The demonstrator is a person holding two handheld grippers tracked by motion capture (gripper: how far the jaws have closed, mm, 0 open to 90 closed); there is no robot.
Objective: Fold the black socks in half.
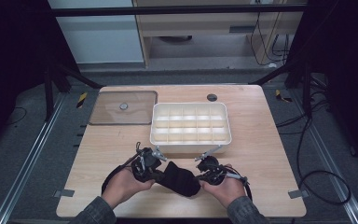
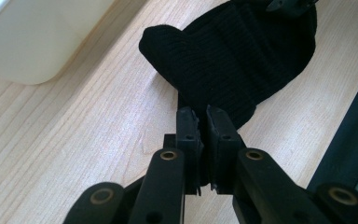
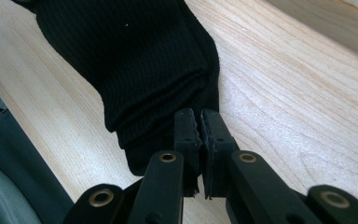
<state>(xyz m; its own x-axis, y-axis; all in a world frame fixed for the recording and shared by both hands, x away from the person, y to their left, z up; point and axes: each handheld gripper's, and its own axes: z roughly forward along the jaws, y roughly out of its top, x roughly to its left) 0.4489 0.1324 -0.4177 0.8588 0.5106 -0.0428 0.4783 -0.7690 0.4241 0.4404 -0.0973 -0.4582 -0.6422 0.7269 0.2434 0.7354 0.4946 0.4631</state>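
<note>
My left hand-held gripper (image 2: 200, 116) pinches one end of the black sock (image 1: 179, 178); my right hand-held gripper (image 3: 198, 119) pinches the other; it lies on the surface (image 1: 261, 154) near the tray (image 1: 191, 145).

The table (image 1: 261, 140) is lit evenly from above while the room around it falls into near darkness. The divided tray (image 1: 191, 122) glares almost white. In both gripper views the black sock (image 2: 233, 56) swallows detail, and the nearest jaw arms look slightly soft, perhaps out of focus.
</note>
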